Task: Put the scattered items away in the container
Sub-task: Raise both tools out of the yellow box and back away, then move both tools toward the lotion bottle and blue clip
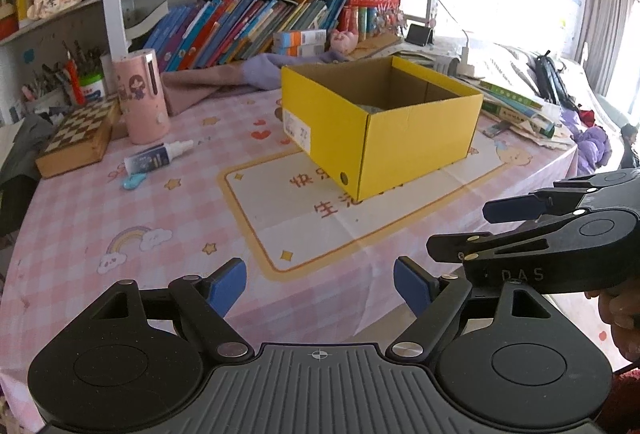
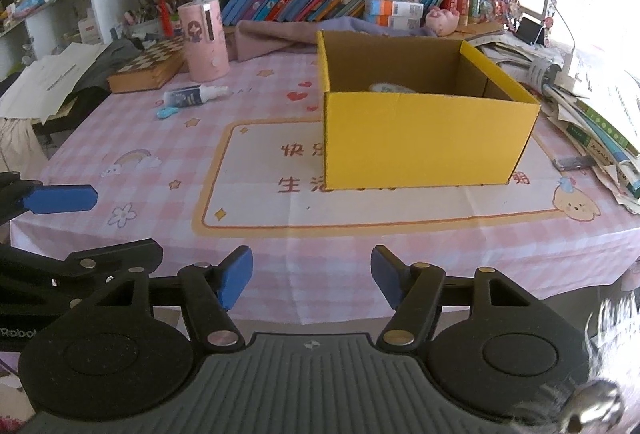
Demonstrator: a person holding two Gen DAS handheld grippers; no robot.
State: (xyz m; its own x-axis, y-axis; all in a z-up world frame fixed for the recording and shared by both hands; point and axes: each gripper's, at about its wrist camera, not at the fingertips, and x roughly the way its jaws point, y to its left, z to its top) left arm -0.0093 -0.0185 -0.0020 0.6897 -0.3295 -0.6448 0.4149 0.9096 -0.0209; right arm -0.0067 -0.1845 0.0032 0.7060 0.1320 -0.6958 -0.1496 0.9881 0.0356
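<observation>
I hold left gripper (image 1: 320, 284) wide and empty, right gripper (image 2: 312, 276) parted and empty | yellow box (image 1: 380, 122) mid-tablecloth, something pale inside, unclear | spray bottle (image 1: 158, 154) near left edge: approach low, pinch body.

Can't really see into the yellow box (image 2: 424, 142): its front wall hides most of the floor, just a pale thing (image 2: 390, 88) peeks over, too little showing to tell what. Book spines (image 1: 240, 30) are too blurry to read. Worktop (image 2: 120, 122) runs off-frame on the right.
</observation>
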